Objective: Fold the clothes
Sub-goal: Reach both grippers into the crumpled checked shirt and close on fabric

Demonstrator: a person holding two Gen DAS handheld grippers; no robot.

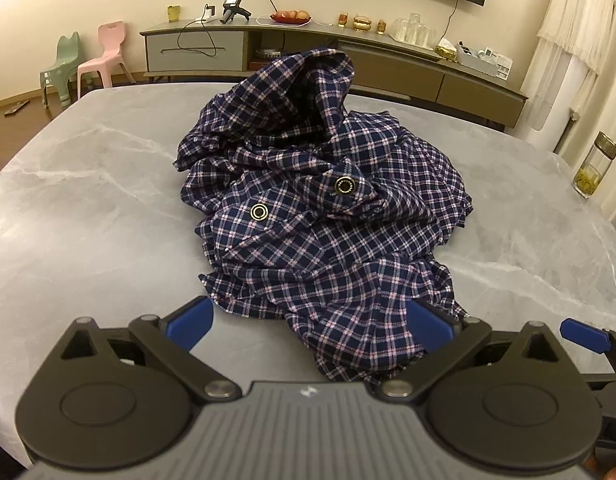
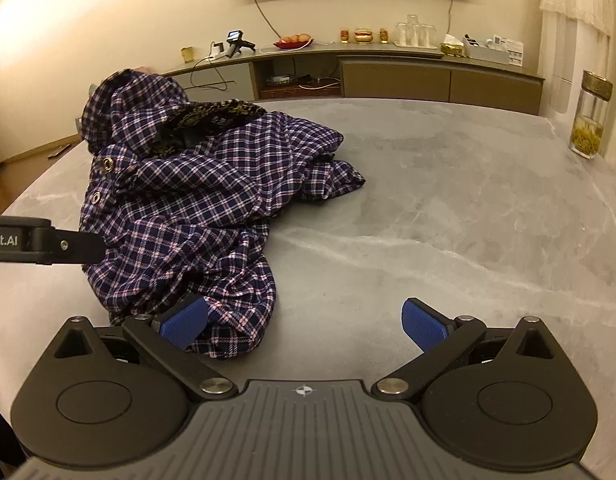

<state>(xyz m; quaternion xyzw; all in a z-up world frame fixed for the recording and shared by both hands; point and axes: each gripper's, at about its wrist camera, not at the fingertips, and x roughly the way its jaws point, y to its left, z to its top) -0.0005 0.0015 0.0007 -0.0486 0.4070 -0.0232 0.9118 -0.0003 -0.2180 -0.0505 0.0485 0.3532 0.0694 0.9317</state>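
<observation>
Left wrist view first: plaid garment (image 1: 327,208) lies crumpled in a heap near the middle of the grey marble table (image 1: 88,208), hood standing up at the far side, two metal snaps (image 1: 260,212) facing me on the front. My left gripper (image 1: 309,318) is spread wide, nothing clamped; the near hem of the cloth runs in between the blue pads (image 1: 196,316), and I see no pressure on it. The tip of one right-gripper pad shows at the right edge.

Right wrist view: same garment (image 2: 196,216) sits to the left of frame, a patterned dark lining showing inside the hood. My right gripper (image 2: 304,326) is also wide and holds nothing; its left pad (image 2: 186,324) is just beside or over a bunched fold of cloth, the other pad over bare table. A glass jar (image 2: 589,116) stands well apart near the far right table edge.

My judgement: folding has not started, and the heap still needs spreading flat.

Risks from here:
- Closing on the bunched hem could pinch several layers at once, so lifting drags the whole lump instead of opening it.
- Two grippers so close on the same near edge could pull the same fold and twist it.
- A wide sweep to the right during spreading could reach the jar.
</observation>
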